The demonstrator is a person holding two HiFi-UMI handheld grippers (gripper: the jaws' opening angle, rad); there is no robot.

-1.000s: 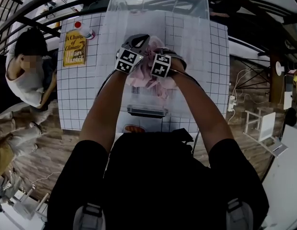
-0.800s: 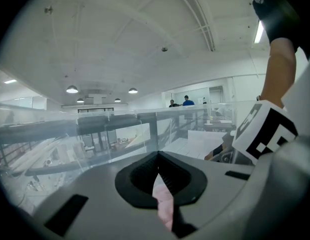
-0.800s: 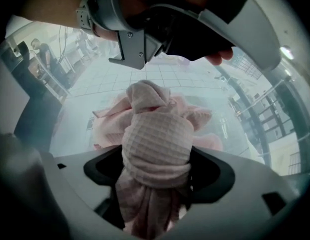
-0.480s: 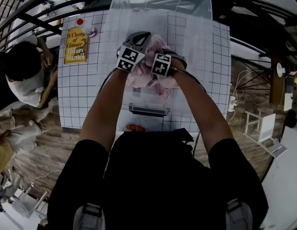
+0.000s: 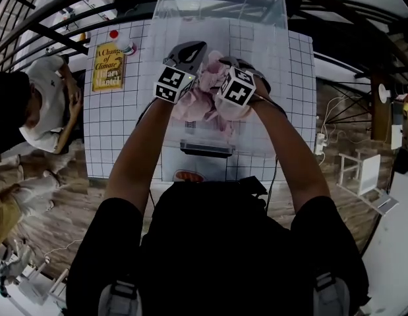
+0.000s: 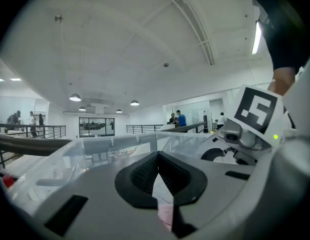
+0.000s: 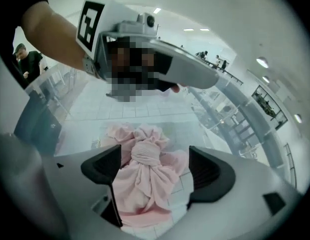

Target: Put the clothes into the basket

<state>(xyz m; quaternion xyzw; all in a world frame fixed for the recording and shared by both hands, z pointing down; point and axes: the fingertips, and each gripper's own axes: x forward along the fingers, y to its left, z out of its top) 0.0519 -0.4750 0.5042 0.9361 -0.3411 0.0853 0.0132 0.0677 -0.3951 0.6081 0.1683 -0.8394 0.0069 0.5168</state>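
Nearest the person, toward 6 o'clock on the gridded table (image 5: pixel 118 130), stands the front wall of the clear basket (image 5: pixel 269 18). Both claws hang over the front part of the basket, close side by side.

The right claw (image 7: pixel 155 160) points steeply down. Its jaws have just been opening and stand wide, with the pink cloth (image 7: pixel 142 194) lying under the gap and touched by neither pad. The cloth is bunched and knotted in the middle, and it rests on the basket floor near the front wall.

The left claw (image 6: pixel 158 156), at 9 o'clock of the right one, points nearly level toward the far wall with its jaws drawn together. A thin pink sliver shows in the slit between them. I take it for the cloth seen below rather than a pinch, but I can't be sure.

That is the main risk. If a fold is caught in the left jaws, lifting away would drag the bundle up and perhaps over the rim. A loose fold could likewise hook on a right pad, since the cloth piles up close beneath it. The claws are near enough to knock together, and a careless pull toward 6 o'clock could bump the front wall and shift the basket.

The book (image 5: pixel 106 66) at 10 o'clock lies well apart, out of harm.
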